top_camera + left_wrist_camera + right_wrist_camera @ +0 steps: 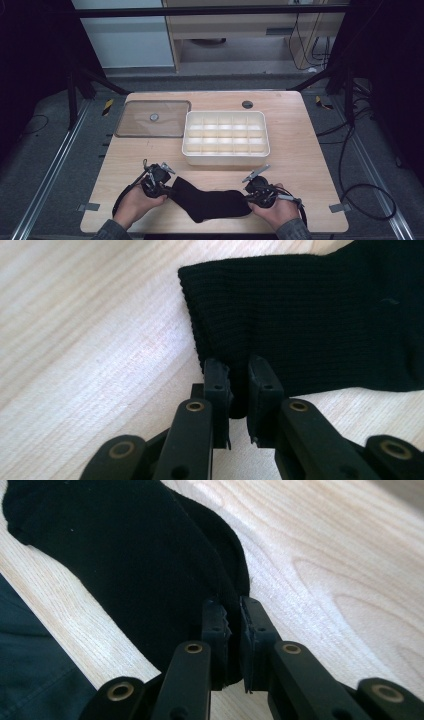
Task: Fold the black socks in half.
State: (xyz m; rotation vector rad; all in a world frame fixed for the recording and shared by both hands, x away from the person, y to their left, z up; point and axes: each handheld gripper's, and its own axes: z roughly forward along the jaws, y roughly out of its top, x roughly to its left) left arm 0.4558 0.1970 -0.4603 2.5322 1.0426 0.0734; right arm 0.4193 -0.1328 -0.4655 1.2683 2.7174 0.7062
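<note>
Behind sock (212,202), empty divided tray (226,159)

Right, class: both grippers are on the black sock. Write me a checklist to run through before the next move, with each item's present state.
1. Left gripper shut on the black knitted sock, at its cuff: ok.
2. Right gripper shut on the sock's other end: ok.
3. Sock lies flat on the light wooden table: ok.
4. White compartmented plastic box uncovered: ok.
5. Clear brown lid set aside, apart from the box: ok.

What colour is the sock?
The sock is plain black, with a ribbed knit; clearest in the left gripper view.
</note>
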